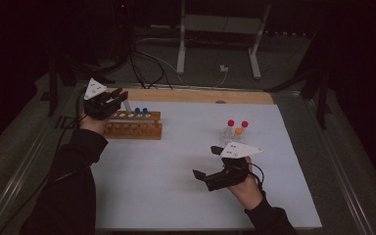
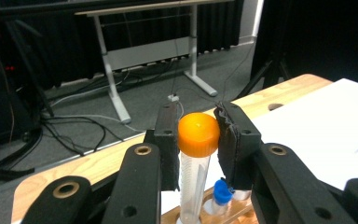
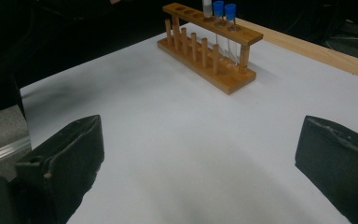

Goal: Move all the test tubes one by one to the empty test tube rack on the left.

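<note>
Gripping an orange-capped tube [image 2: 196, 154] just under its cap, the left claw [image 2: 196, 140] is seen above the wooden rack [image 1: 133, 124] at the far left part of the surface [image 1: 176, 196]. In the left gripper view the two black jaws are pressed against both sides of the orange cap, and the clear body of the tube hangs upright between them, with its lower end at the top board of the rack. It cannot be told whether the tube already sits in a hole or is only held over it. Just beside it, a blue-capped tube [image 2: 220, 192] is seen standing in the rack.

In the high view the left claw is placed over the left end of the rack, and two blue caps [image 1: 141, 111] are visible in holes to its right. The rack is standing near the wooden strip [image 1: 200, 96] at the far edge of the surface.

The right claw [image 1: 206, 166] is held wide and nothing is between its jaws. It is hovering over the bare white surface at the near right side, well apart from the rack. In the right gripper view the rack is seen farther off, between the two spread jaws.

Behind the right claw, a small group of tubes [image 1: 237, 129] with two red caps and one orange cap is standing upright on the surface.
</note>
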Tool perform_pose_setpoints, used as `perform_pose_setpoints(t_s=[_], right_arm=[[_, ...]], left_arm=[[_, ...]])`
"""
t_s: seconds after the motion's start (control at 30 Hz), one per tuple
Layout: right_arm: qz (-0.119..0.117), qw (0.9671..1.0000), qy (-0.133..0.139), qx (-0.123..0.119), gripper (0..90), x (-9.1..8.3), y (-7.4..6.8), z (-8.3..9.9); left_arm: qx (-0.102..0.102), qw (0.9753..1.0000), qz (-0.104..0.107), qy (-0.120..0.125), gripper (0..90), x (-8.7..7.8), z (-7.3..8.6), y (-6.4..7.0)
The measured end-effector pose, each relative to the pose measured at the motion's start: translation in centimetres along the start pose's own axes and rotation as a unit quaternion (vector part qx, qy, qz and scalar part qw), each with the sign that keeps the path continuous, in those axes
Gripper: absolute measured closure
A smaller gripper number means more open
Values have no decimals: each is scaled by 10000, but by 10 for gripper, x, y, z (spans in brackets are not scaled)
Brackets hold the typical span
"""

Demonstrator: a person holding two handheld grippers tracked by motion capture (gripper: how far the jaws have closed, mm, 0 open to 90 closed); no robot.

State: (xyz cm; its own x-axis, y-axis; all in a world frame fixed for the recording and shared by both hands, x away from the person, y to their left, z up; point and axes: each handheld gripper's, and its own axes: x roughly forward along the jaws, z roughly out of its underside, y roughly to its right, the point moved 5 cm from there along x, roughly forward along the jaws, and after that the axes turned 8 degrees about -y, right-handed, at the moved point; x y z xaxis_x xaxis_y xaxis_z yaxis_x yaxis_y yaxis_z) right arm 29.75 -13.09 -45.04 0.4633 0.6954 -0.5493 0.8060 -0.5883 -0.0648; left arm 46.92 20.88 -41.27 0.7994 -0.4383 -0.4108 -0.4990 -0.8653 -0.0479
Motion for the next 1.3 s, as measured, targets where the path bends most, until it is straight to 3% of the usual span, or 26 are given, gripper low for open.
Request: perform_pose_setpoints(t_s=[0.23, 0.67, 0.83, 1.3], right_arm=[[-9, 10000, 12, 20, 15, -1, 1, 1], [-18, 10000, 3, 47, 15, -1, 2, 2], [-29, 10000, 14, 49, 15, -1, 2, 1], [-5, 10000, 61, 69, 15, -4, 4, -1]], left_arm=[[-170, 9998, -34, -62, 721, 11, 21, -2], [-77, 9988, -49, -486, 721, 33, 47, 5], [-79, 9978, -69, -648, 720, 39, 50, 6], [-186, 9968, 52, -780, 690, 37, 48, 5]])
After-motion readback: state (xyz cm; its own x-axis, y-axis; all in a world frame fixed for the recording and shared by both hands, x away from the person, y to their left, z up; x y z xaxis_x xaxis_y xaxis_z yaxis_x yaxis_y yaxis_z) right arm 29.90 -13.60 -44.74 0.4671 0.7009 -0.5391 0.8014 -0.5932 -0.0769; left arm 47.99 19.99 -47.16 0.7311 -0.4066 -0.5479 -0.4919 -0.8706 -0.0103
